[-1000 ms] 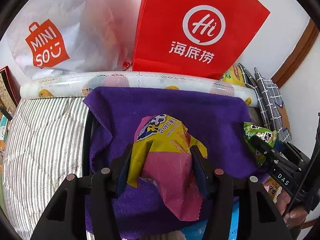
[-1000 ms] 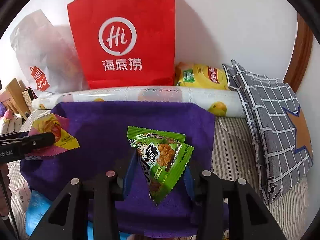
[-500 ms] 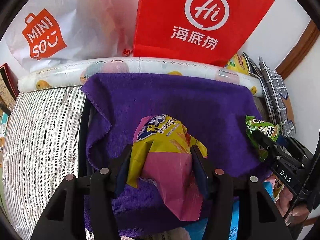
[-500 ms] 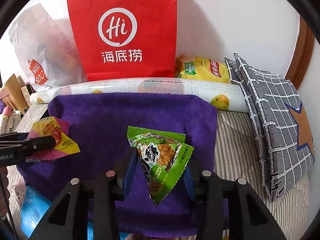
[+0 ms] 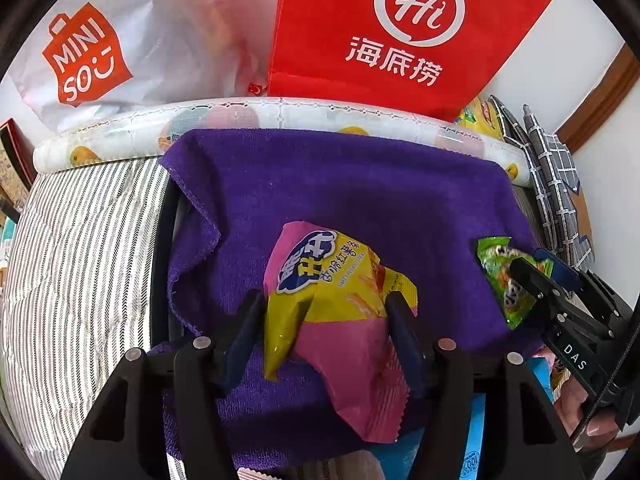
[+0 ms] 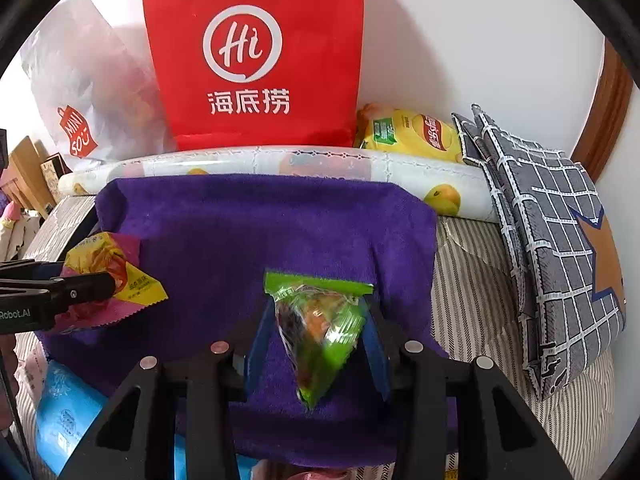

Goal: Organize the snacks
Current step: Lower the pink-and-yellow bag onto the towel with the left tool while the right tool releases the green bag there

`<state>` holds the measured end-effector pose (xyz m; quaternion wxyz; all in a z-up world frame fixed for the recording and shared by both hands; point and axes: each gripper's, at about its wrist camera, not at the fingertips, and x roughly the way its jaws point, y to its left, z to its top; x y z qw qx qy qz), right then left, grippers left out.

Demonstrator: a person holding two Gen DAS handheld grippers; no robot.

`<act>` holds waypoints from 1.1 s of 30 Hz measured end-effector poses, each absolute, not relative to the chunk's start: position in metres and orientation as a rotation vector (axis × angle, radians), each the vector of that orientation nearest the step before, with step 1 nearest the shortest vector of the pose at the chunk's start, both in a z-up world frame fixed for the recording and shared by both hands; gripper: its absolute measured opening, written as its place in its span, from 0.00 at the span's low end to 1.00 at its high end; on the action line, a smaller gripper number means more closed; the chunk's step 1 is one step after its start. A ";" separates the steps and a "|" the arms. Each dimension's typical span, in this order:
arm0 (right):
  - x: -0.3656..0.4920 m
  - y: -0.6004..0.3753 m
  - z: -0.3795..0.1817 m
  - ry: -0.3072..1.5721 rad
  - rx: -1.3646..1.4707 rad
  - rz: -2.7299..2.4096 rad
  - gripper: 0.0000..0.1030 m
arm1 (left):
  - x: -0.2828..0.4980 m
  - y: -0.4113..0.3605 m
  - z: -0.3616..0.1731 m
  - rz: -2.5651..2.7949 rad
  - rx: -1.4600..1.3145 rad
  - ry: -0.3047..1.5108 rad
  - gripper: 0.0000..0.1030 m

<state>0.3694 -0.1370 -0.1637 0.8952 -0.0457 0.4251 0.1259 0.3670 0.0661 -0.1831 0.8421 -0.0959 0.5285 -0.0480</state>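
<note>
A yellow and pink snack packet [image 5: 332,300] lies between the fingers of my left gripper [image 5: 324,320], over a purple towel [image 5: 360,192]. The jaws are opening and the pads stand just off the packet's sides. A green triangular snack packet [image 6: 320,328], blurred, sits between the fingers of my right gripper [image 6: 316,320], whose jaws are also opening and no longer squeeze it. The right wrist view shows the left gripper [image 6: 100,280] at the left with the yellow packet [image 6: 116,276]. The left wrist view shows the right gripper [image 5: 532,280] at the right with the green packet [image 5: 504,280].
A red paper bag [image 5: 400,40] and a white Miniso bag [image 5: 120,40] stand against the wall behind a fruit-printed roll [image 5: 280,112]. A yellow chip bag [image 6: 412,134] and grey checked cushions [image 6: 560,232] lie right. Striped bedding [image 5: 80,260] lies left; a blue packet [image 6: 64,420] lies near.
Both pairs of jaws have spread wider. The yellow packet has slackened and spread out between the left fingers. The green packet has turned and blurred between the right fingers.
</note>
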 end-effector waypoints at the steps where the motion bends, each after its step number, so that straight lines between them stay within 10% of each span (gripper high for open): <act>1: 0.369 -0.137 -0.163 0.877 -0.094 0.262 0.49 | 0.367 0.066 -0.182 -0.104 -0.204 1.115 0.64; 21: 0.297 -0.136 -0.093 0.735 -0.109 0.237 0.83 | 0.298 0.060 -0.120 -0.128 -0.153 0.991 0.75; 33: 0.219 -0.174 -0.068 0.716 -0.024 0.172 0.87 | 0.235 0.046 -0.088 -0.157 -0.157 0.952 0.75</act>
